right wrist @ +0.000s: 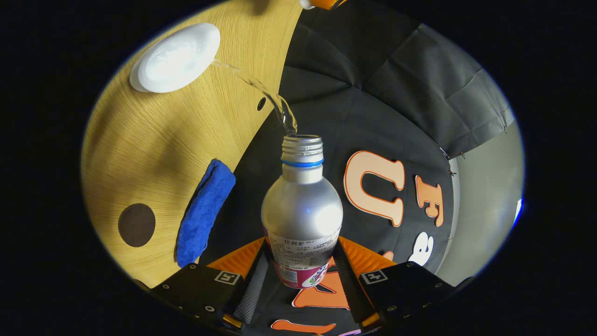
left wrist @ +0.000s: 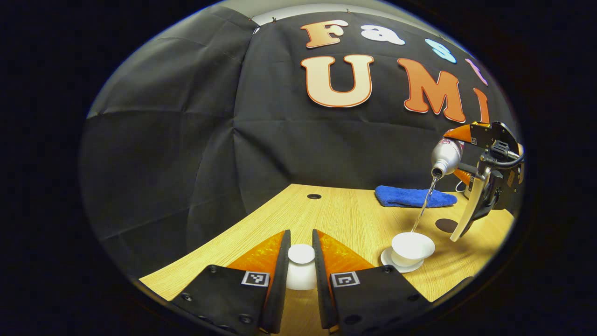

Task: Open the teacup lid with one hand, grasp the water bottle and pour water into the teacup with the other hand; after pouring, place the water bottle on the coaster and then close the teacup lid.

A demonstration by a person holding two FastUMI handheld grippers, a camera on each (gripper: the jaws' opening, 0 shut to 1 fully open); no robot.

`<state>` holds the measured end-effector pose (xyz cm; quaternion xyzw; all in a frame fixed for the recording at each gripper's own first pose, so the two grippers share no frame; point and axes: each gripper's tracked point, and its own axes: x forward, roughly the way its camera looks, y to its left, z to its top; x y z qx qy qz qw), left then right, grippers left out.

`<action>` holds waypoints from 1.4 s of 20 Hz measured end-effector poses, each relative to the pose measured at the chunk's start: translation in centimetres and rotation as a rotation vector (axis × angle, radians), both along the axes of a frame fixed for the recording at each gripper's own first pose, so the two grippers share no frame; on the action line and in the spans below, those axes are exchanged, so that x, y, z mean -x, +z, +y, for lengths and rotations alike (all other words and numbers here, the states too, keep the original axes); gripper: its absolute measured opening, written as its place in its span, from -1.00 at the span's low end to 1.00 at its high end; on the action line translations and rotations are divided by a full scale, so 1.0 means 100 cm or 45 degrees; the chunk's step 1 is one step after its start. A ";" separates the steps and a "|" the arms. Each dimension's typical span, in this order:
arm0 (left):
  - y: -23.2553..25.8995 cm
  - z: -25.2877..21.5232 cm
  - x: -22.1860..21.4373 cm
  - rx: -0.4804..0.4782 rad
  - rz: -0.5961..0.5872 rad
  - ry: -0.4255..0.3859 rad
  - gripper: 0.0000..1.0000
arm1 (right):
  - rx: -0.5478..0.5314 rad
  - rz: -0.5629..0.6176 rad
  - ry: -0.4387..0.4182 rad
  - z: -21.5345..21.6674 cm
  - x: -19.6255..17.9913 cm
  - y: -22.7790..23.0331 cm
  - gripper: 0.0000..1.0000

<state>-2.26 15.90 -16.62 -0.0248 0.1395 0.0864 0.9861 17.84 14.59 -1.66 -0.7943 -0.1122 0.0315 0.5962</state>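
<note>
— Silver metal, that water bottle (right wrist: 302, 205), with a blue ring under its threaded neck; the right gripper (right wrist: 302, 275) has it tipped over and a thin stream of water (right wrist: 261, 91) is arcing into the white porcelain teacup (right wrist: 179, 56). How should the pour go from here?

— Keep the tilt shallow and the mouth above the bowl, I'd say. The stream lands near the cup's rim rather than its centre, so a small shift inward would be safer than more tilt. Once the cup is full enough, right the bottle before carrying it to the round dark brown coaster (right wrist: 136, 225) beside the folded blue towel (right wrist: 205, 212).

— Is the grip sound?

— The right gripper's fingers sit against either side of the bottle's labelled lower body, pinching it, though the fisheye view makes the contact on one side hard to judge.

— And the other one?

— The left gripper (left wrist: 301, 261) holds the small white teacup lid (left wrist: 301, 268) between nearly closed fingers, low over the light wooden table (left wrist: 345, 214), well apart from the cup on its white saucer (left wrist: 388, 258). It should wait there, clear of the stream.
</note>
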 end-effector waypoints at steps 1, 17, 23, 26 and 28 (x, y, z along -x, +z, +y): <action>0.000 -0.001 0.000 0.001 0.001 -0.004 -0.32 | 0.008 -0.006 0.005 0.000 0.001 0.002 0.57; -0.002 0.000 0.002 0.006 0.016 -0.010 -0.32 | 0.164 -0.055 0.091 0.018 0.011 -0.010 0.57; -0.001 0.000 0.002 0.002 0.010 -0.015 -0.31 | 0.213 -0.037 0.129 0.028 0.017 -0.029 0.57; -0.001 -0.001 0.002 -0.014 0.007 -0.020 -0.32 | 0.225 -0.010 0.151 0.037 0.019 -0.045 0.57; -0.001 -0.001 0.002 -0.010 0.007 -0.032 -0.37 | 0.236 -0.004 0.157 0.038 0.020 -0.051 0.57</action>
